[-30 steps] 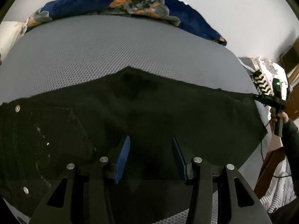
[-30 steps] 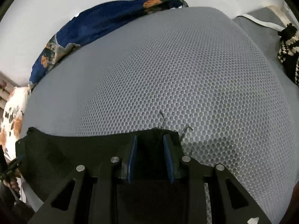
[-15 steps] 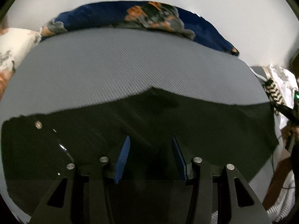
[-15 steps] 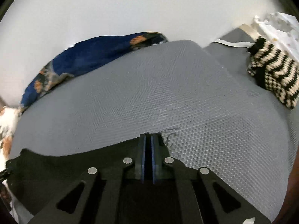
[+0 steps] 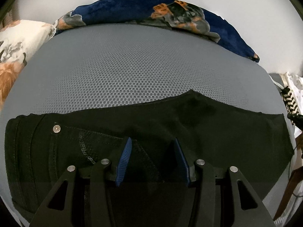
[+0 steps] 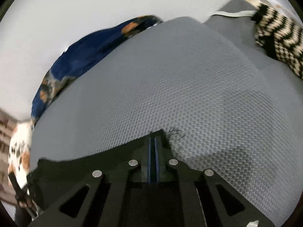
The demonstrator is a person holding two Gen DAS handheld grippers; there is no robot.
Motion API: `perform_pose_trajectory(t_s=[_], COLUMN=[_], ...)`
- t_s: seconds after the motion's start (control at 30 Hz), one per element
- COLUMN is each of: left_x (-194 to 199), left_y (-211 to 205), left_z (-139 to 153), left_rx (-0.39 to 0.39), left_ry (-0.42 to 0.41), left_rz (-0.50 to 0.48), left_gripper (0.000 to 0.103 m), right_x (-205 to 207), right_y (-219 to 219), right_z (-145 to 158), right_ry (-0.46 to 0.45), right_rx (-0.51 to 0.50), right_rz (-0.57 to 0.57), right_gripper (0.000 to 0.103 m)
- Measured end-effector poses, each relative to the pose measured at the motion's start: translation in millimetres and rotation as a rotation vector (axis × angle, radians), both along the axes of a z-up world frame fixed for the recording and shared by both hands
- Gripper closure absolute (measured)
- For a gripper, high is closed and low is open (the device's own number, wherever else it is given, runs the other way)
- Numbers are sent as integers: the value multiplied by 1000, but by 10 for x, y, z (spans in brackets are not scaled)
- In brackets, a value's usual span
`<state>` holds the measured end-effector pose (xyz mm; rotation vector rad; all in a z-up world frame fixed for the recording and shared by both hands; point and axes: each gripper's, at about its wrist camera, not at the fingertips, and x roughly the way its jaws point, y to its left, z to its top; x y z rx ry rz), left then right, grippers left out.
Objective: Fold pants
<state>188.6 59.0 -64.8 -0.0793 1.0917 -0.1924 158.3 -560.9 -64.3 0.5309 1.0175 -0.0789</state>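
Black pants (image 5: 189, 124) lie flat along the near edge of a grey mesh mattress (image 5: 142, 71). The waist with a silver rivet (image 5: 56, 128) and back pocket is at the left. My left gripper (image 5: 152, 147) is open, its blue pads over the seat area beside the pocket. In the right wrist view my right gripper (image 6: 153, 141) is shut on the frayed hem corner of the pants (image 6: 106, 155), low over the mattress (image 6: 189, 94).
A navy floral blanket (image 5: 151, 11) lies along the wall at the far edge. A white floral pillow (image 5: 17, 43) is at the left. A black-and-cream knitted item (image 6: 276, 36) lies at the right.
My right gripper has closed on the hem corner and swung its view. My left gripper moved toward the waist side; the pocket and rivet now sit nearer its pads.
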Motion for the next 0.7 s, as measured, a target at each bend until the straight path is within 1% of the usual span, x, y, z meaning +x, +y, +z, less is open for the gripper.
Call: perform_pose_trajectory(t_s=[0.03,0.1,0.2,0.23,0.3,0.4,0.47,0.5,0.6,0.7], left_x=[-2,-32,-84,-97,-125,-162,-177,-184,-190,-192], left_y=[-8,-26,-86,-106,-152,-232,-290,-315,-399,-466], left_z=[14,43,69,74,85,104,117,120,124,129], left_rx=[-8,-21,-27,-28,-35,-41,-47,-47,-48,-47], left_ry=[1,4,8,10,17,26,28,30,37,39], left_rz=[-5,-16,-32,-37,-50,-67,-81,-86,-101,-113], left_gripper=[55,55,54,54,54,54,54,54,54,54], right_x=[15,55,124,145,194,252,262,264,253,221], right_y=[43,87,180,206,224,213,215,217,204,216], right_z=[-7,-13,-34,-40,-67,-126,-149,-157,-179,-192], right_ry=[10,16,10,12,11,27,33,35,27,15], right_rx=[-6,-18,-49,-76,-92,-98,-128,-147,-139,-122], right_rz=[21,50,102,112,132,154,163,168,177,204], right_gripper=[91,87,87,84,83,83,83,81,80,74])
